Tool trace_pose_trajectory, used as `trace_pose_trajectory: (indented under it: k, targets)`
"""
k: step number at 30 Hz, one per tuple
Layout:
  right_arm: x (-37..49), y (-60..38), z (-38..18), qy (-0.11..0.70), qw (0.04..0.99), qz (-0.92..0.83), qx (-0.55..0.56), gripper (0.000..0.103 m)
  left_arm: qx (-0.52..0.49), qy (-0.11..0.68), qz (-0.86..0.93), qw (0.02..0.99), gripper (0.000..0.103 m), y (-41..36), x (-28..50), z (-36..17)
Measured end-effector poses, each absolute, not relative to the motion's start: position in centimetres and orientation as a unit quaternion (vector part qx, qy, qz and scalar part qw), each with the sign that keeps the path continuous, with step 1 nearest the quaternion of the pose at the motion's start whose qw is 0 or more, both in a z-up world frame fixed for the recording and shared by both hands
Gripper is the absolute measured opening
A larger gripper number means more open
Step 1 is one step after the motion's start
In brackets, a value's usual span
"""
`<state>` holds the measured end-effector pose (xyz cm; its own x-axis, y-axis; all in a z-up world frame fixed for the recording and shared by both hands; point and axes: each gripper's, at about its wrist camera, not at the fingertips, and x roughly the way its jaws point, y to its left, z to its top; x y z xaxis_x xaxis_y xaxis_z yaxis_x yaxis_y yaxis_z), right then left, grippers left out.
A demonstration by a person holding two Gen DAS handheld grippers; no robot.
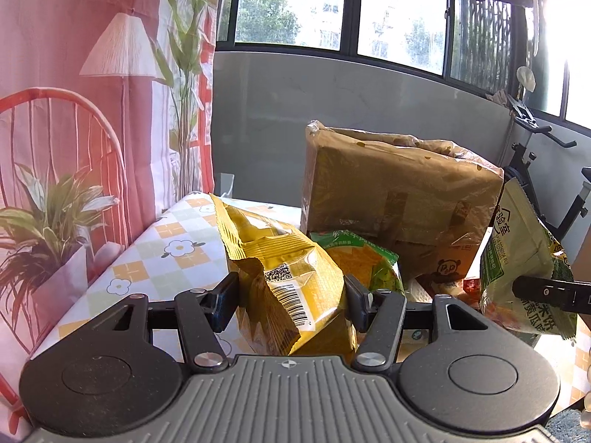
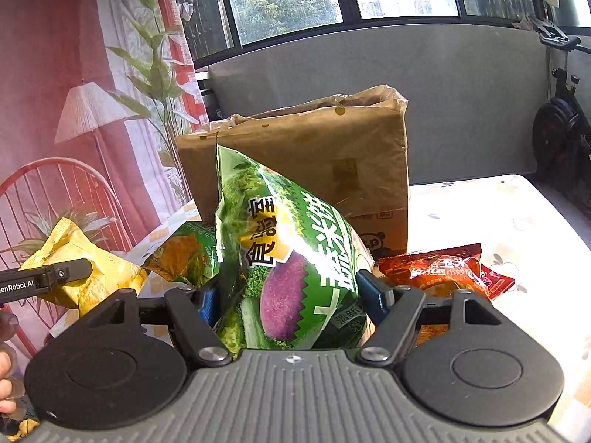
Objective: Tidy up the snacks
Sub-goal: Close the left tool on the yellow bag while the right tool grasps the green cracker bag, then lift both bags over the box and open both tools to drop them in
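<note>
The cardboard box [image 1: 399,199] hides its base behind the snack bags, and its open top seems lined with plastic, though glare blurs it. The red packet [image 2: 439,269] is half hidden by the right gripper [image 2: 291,295]. The exercise bike [image 1: 546,184] runs off the right edge.

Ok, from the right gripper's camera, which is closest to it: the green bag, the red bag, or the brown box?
1. Green snack bag, held in the right gripper.
2. Red snack bag, lying just right.
3. Brown box, standing behind both.

Four snack bags: one yellow bag [image 1: 291,280], two green bags [image 2: 291,258], one red bag [image 2: 443,269], one cardboard box [image 1: 399,199]
</note>
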<state>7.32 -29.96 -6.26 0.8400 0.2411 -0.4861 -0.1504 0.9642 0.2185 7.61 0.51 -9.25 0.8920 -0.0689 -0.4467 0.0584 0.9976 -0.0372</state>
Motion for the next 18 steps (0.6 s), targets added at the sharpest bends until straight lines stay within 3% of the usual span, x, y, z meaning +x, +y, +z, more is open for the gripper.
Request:
trace_pose_trajectory:
  k: [18]
  targets:
    - [7.6,-30.9,-5.4,0.263,0.951,0.109,0.124,0.073,-0.007,0.204,-0.024,0.979,0.061,1.4,7.8,-7.4]
